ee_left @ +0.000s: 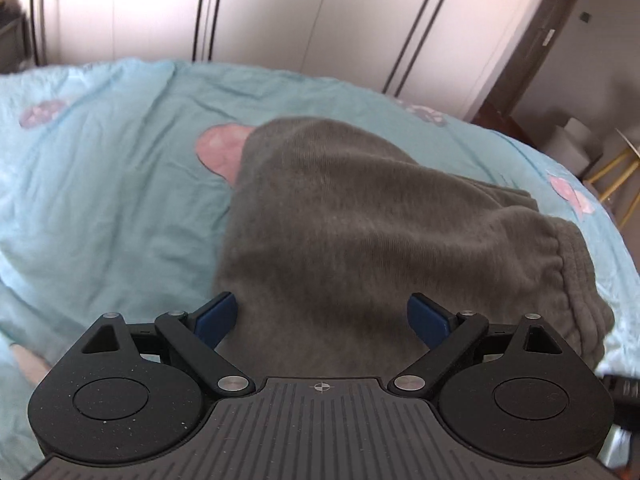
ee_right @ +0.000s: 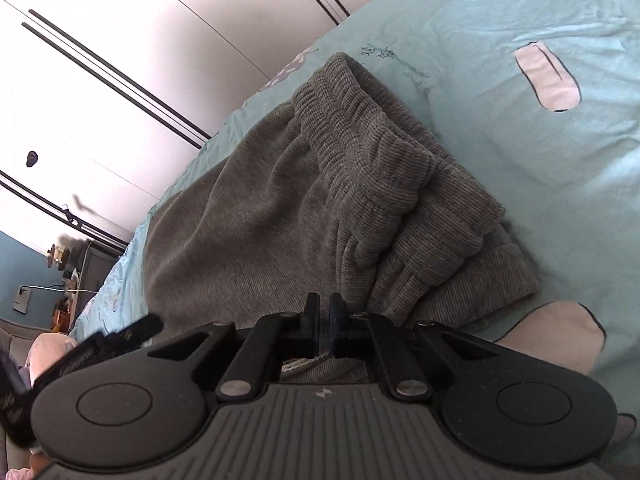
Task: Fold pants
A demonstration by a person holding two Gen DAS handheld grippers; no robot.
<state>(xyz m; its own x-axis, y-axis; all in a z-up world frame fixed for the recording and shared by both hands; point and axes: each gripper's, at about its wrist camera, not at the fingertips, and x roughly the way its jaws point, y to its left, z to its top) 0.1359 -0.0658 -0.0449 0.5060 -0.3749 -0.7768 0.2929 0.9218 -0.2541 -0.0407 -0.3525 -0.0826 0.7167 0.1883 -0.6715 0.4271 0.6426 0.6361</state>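
Grey knit pants (ee_left: 360,232) lie folded over on a light blue bedsheet (ee_left: 100,184). My left gripper (ee_left: 322,318) is open, its blue pads on either side of the near fabric edge, not clamping it. In the right wrist view the pants (ee_right: 280,208) show their ribbed waistband (ee_right: 360,136) and stacked cuffs at the right. My right gripper (ee_right: 325,314) is shut, its pads pinching the near edge of the pants, with a pale drawstring just behind them.
The bedsheet (ee_right: 520,160) has pink and white cartoon prints. White wardrobe doors (ee_left: 300,12) stand behind the bed. A yellow-legged stool (ee_left: 616,168) and boxes are past the bed's right side. The other gripper (ee_right: 120,336) shows at the left.
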